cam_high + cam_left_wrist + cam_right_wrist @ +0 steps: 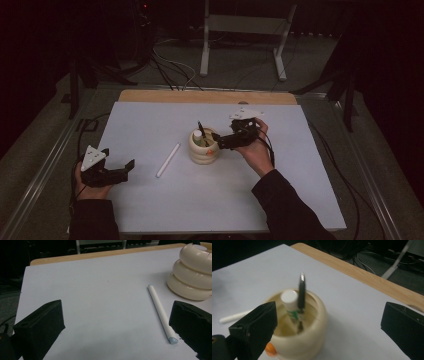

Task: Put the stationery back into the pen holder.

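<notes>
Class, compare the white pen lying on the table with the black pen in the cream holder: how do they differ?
The white pen lies flat on the table; the black pen stands nearly upright in the cream holder. The white pen sits apart from the holder, beside it; the black pen shares it with a white-capped tube. Both are slim and untouched by either gripper.

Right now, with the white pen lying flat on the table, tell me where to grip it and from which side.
Grip the white pen near the middle of its barrel, coming straight down from above with the jaws set across it. It lies flat on the white table, clear of the cream holder, and its thin round barrel offers no other hold. The left gripper, open beside it, looks the handier one.
</notes>
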Tool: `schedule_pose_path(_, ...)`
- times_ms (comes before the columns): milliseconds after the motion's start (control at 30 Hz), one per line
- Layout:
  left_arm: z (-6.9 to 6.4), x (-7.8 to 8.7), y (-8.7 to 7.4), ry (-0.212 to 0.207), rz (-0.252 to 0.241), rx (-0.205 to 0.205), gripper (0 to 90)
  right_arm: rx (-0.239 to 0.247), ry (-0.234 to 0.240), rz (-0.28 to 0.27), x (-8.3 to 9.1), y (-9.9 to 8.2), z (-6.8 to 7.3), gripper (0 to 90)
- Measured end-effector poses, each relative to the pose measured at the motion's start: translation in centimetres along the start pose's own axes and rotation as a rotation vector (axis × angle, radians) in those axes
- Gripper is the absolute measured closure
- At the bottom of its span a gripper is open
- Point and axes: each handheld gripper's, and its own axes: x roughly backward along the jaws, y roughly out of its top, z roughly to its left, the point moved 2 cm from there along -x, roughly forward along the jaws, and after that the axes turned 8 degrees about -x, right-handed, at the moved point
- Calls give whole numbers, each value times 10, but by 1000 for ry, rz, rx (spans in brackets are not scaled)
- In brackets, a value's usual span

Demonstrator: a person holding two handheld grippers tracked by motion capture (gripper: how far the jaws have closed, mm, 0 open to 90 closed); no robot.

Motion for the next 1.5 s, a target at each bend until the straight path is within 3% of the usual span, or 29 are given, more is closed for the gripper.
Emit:
schedule_pose_path(300,0,0,0,-3,-2,0,1,-10,-31,-53,25,-16,-25,9)
schedule_pose_path(500,0,0,0,-1,-7,3,1,27,-68,-54,37,-29,-37,9)
schedule_pose_path(633,1,0,0,2,-8,4,1,20,-76,-51,45,-40,-45,8)
schedule_pose_path(800,2,1,0,5,-12,7,1,-11,-51,-59,55,-55,-55,8)
schedule_pose_path(1133,2,2,0,6,-16,11,1,-54,-68,-49,72,-97,-70,8)
schedule_pose_path(1267,1,2,0,8,-16,6,1,-97,-63,-82,81,-111,-76,9)
schedule_pose_path(1500,-1,1,1,9,-14,-6,1,-133,-82,-135,93,-114,-84,8)
